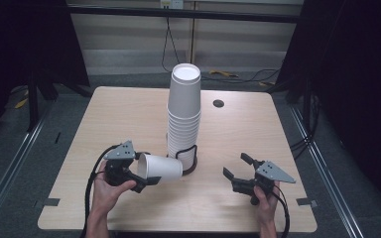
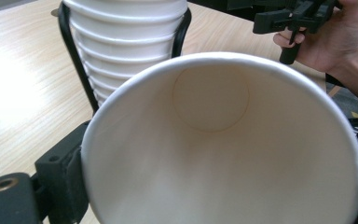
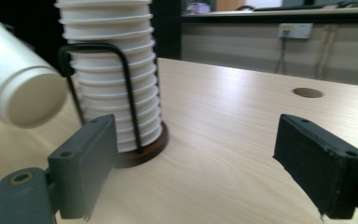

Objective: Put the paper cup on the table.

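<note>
A tall stack of white paper cups (image 1: 184, 111) stands upside down in a black wire holder (image 1: 187, 157) with a round dark base at the table's middle. My left gripper (image 1: 142, 173) is shut on a single white paper cup (image 1: 159, 167) held on its side, base pointing right toward the stack. In the left gripper view the cup's open mouth (image 2: 223, 149) faces the camera, with the stack (image 2: 121, 42) behind. My right gripper (image 1: 237, 167) stands open to the right of the holder, nothing between its jaws. In the right gripper view the cup's base (image 3: 21, 93) hangs left of the stack (image 3: 114, 84).
The light wooden table (image 1: 129, 114) has a round cable hole (image 1: 218, 103) at the back right. Dark curtains and frame posts flank the table, and cables lie on the floor behind it. The right hand and its gripper (image 2: 291, 18) appear far off in the left gripper view.
</note>
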